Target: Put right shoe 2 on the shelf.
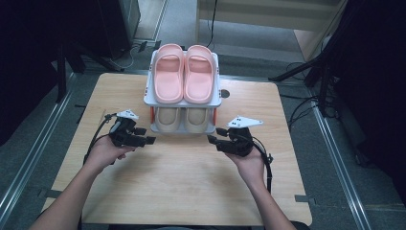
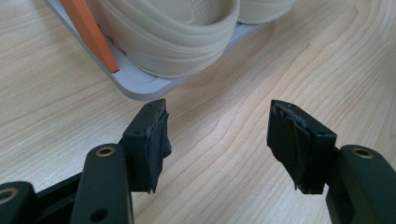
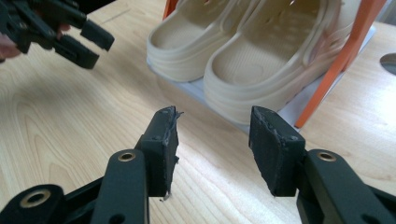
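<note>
On the pale wooden worktop (image 1: 182, 182) stands a small white shoe rack (image 1: 183, 102) with orange posts, 2 shelves high. Up top sit the pink slippers (image 1: 184, 73), side by side; on the bottom shelf sit the beige clogs (image 1: 183, 120), heels toward the person and resting inside the tray's lip.

Both hands hover low in front of that bottom shelf, so I'd judge the beige pair is what's being gone for. The left tongs (image 1: 146, 135) are gaping wide with nothing between them, just off the rack's near left corner. The right tongs (image 1: 214, 135) are equally wide and empty, lined up near the heel of the clog (image 3: 271, 74) on the person's right, not touching it.

To do this well, I'd bring each set of tongs level with the shelf, slip 1 pad inside the heel opening and 1 outside, and pinch the soft heel wall (image 3: 252, 91) firmly. Draw straight back toward the person, staying low enough to miss the upper shelf and clear of the orange post (image 3: 343, 60)
</note>
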`<state>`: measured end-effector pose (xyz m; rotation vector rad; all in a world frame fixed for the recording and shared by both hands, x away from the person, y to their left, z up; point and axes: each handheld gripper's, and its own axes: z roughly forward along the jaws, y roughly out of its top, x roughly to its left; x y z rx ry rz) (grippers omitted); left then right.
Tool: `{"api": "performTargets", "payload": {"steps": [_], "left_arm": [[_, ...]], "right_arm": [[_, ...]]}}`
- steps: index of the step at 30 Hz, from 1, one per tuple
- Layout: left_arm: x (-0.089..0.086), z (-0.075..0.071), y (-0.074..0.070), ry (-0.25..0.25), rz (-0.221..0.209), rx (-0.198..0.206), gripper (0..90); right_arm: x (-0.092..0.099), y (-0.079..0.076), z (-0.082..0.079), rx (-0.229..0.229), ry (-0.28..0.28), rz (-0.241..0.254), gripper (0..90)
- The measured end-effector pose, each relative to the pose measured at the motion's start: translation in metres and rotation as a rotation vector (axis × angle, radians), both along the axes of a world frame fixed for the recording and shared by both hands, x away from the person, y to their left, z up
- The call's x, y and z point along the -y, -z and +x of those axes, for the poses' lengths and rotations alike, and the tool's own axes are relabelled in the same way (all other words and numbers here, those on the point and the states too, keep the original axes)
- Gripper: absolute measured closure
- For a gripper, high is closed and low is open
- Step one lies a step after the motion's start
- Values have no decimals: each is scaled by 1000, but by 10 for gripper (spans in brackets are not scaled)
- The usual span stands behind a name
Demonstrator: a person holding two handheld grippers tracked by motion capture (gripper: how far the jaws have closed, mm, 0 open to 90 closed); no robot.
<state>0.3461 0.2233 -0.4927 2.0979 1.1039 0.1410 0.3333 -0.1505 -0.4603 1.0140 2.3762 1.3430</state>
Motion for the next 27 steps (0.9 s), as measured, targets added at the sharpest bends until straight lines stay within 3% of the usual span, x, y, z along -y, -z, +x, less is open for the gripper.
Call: {"api": "performTargets", "payload": {"steps": [3,8,10,27], "left_arm": [[-1,0,0,-1,0,2,384],[-3,1,1,-2,4,-1,384],[-2,1,1,2,4,-3,384],[2,0,3,19,23,0,383]], "right_arm": [[0,5,1,6,-1,-5,519],[-2,16,4,-32,5,18,513],[-3,19,5,-37,5,6,507],[-6,23,7,-56,2,-22,492]]}}
